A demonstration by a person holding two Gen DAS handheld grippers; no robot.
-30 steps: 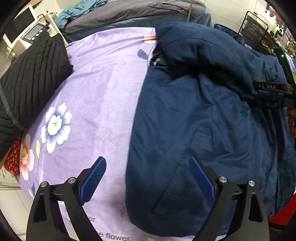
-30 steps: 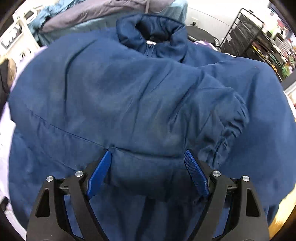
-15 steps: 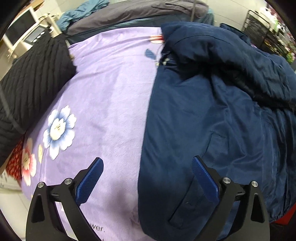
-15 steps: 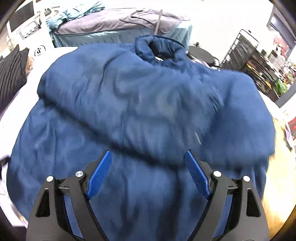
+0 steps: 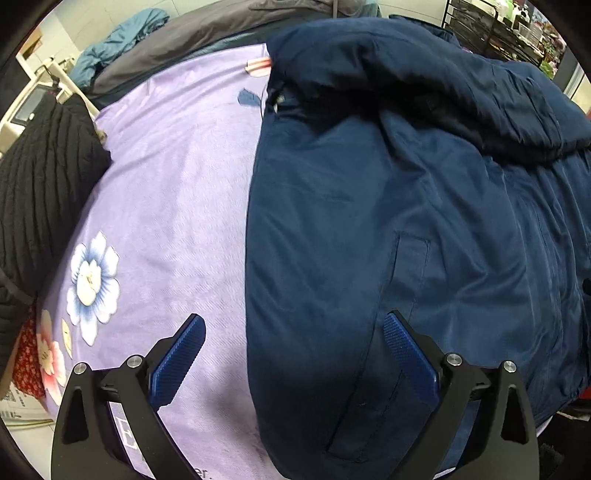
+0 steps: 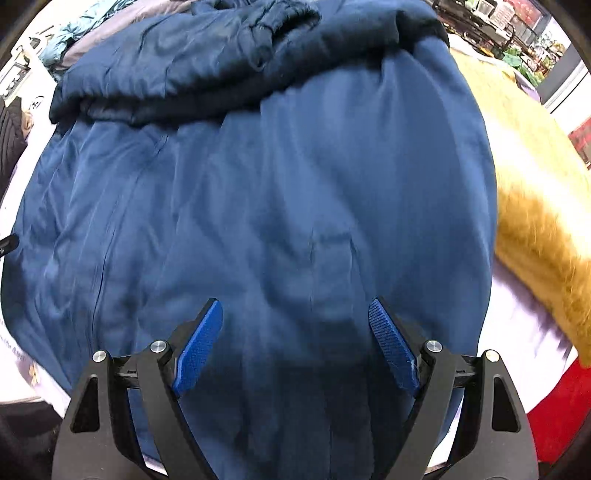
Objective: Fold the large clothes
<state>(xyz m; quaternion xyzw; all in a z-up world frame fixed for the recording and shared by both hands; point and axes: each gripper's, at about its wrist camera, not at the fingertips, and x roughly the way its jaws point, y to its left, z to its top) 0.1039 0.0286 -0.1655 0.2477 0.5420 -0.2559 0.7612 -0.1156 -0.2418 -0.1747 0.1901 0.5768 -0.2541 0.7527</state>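
Observation:
A large navy padded jacket (image 5: 424, 229) lies spread on a lilac flowered bedspread (image 5: 166, 192). Its sleeves are folded across the upper body into a thick band (image 6: 207, 70). In the left wrist view my left gripper (image 5: 291, 332) hangs open above the jacket's left edge, one finger over the bedspread, the other over the fabric near a pocket seam. In the right wrist view my right gripper (image 6: 295, 317) stands open above the jacket's lower body (image 6: 280, 221), nothing between its blue pads.
A black ribbed garment (image 5: 40, 184) lies at the bedspread's left edge. Grey and teal clothes (image 5: 184, 40) are heaped at the back. A mustard fuzzy garment (image 6: 535, 199) lies right of the jacket. Wire racks (image 5: 491, 26) stand at the far right.
The right gripper has drawn back from the folded sleeves and collar towards the jacket's lower half and right side. The left view has rolled slightly; the other gripper is gone from its right edge.

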